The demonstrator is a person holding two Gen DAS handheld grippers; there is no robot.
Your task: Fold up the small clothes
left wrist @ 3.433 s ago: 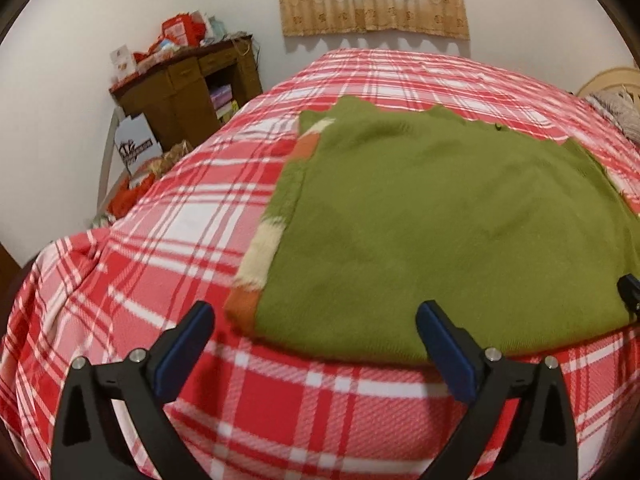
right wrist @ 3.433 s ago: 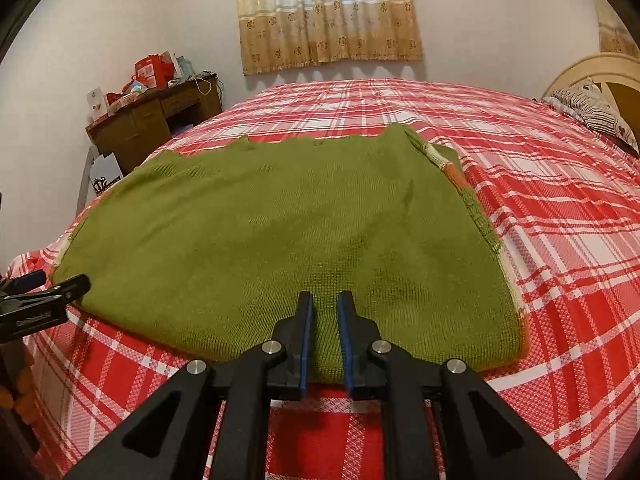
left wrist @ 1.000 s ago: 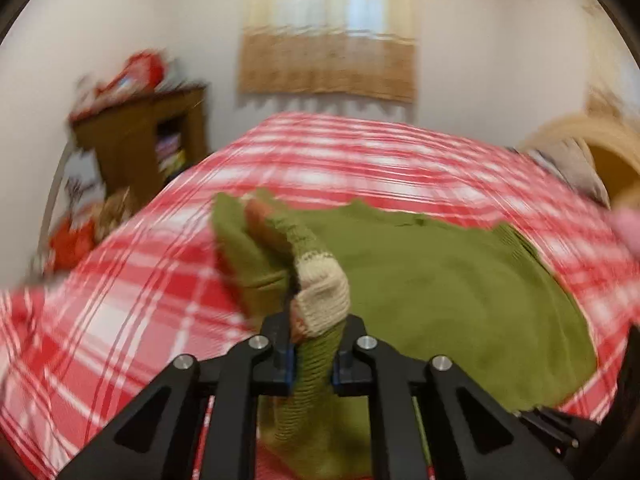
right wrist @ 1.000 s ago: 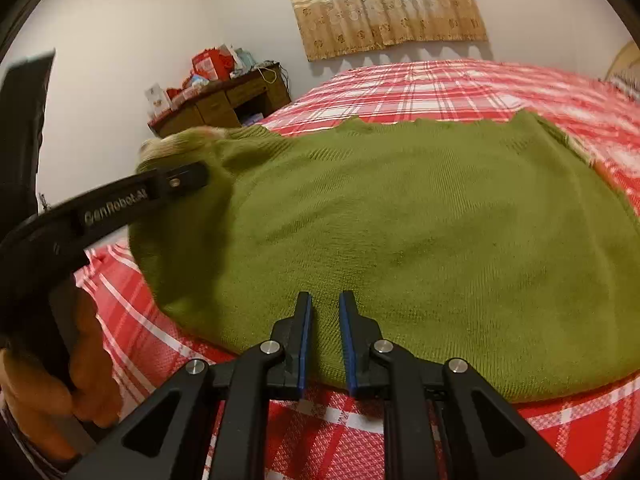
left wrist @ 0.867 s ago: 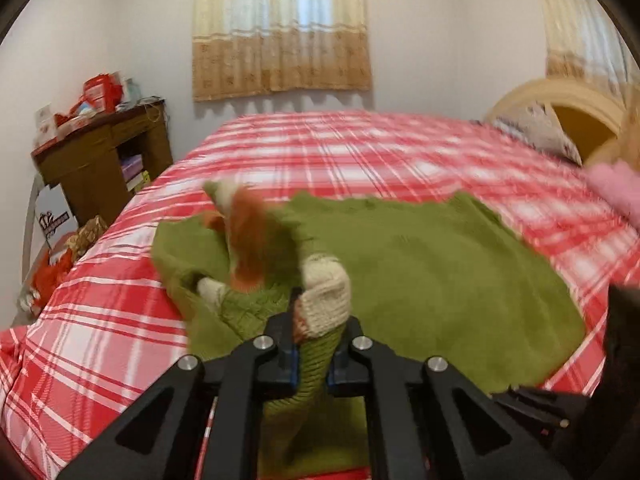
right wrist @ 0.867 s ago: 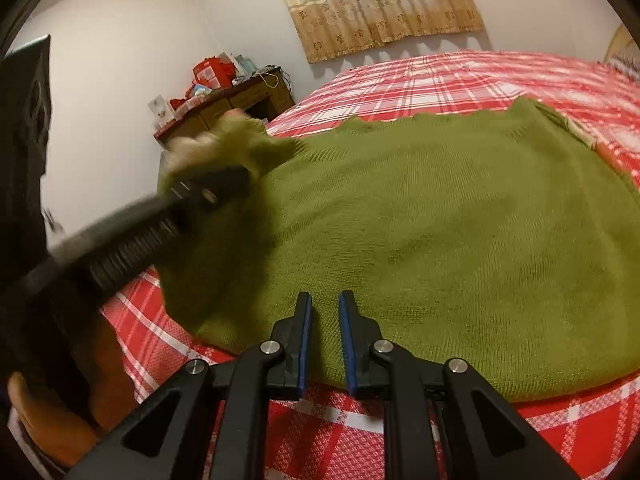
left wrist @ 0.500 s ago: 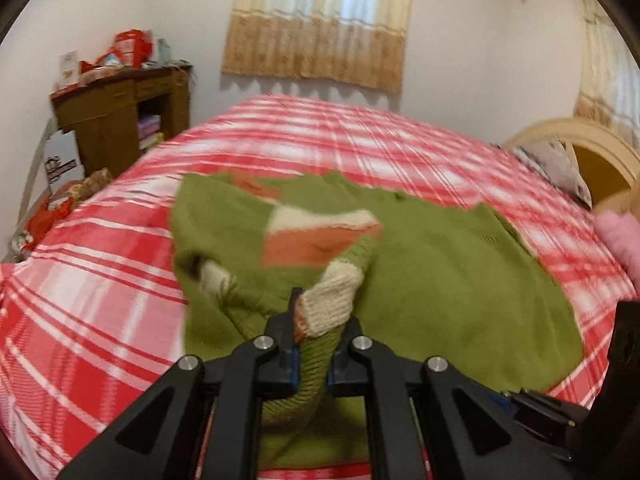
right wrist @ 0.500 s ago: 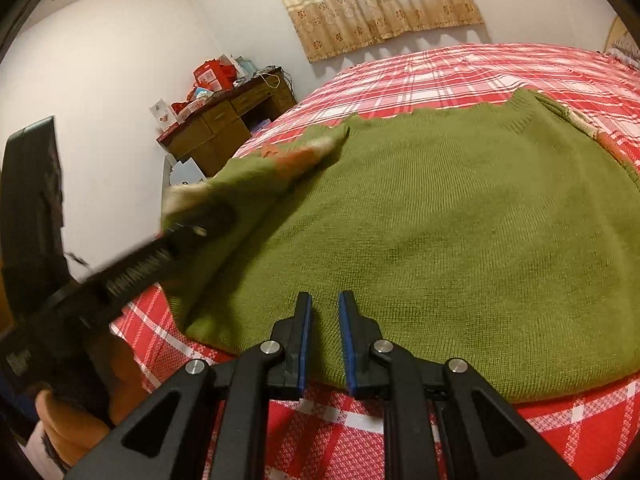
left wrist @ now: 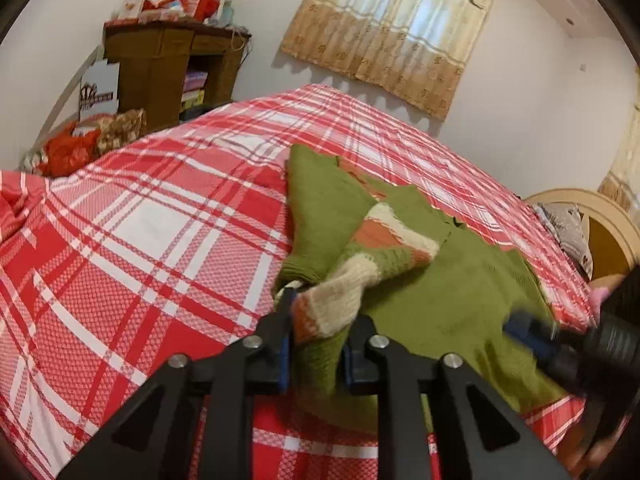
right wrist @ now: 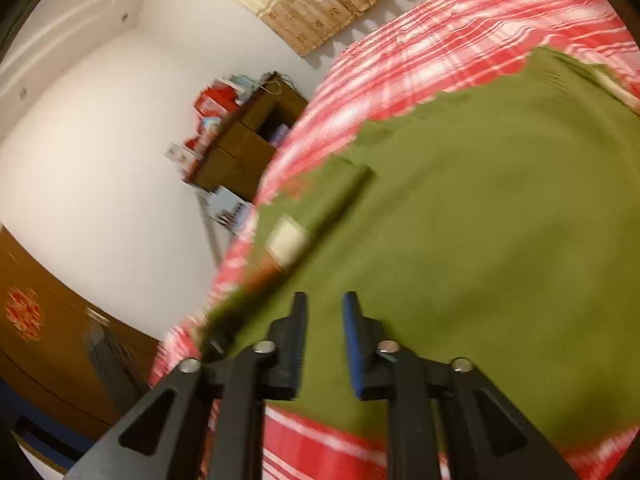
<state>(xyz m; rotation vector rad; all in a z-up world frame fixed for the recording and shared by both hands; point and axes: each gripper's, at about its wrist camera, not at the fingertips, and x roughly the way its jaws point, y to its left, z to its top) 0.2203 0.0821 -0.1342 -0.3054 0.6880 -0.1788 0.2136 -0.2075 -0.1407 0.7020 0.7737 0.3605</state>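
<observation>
A green knit sweater (left wrist: pixel 472 296) lies on the red plaid bed (left wrist: pixel 152 240). Its left sleeve (left wrist: pixel 384 248), striped orange and cream, is folded over onto the body. My left gripper (left wrist: pixel 318 320) is shut on the sleeve's cream cuff (left wrist: pixel 340 300). My right gripper (right wrist: pixel 324 316) hovers just above the sweater (right wrist: pixel 480 240) near its front hem, jaws a little apart and empty; it also shows blurred in the left wrist view (left wrist: pixel 532 332). The right wrist view is blurred and tilted.
A brown wooden desk (left wrist: pixel 160 64) with red boxes stands by the wall left of the bed. Bags (left wrist: pixel 72 148) lie on the floor beside it. A curved headboard (left wrist: pixel 600 220) and pillow are at the right. A brown cabinet (right wrist: pixel 40 320) stands near the bed's front.
My left gripper has carried the sleeve rightward over the sweater's body and lowered it. My right gripper has opened slightly and swung, tilting its view.
</observation>
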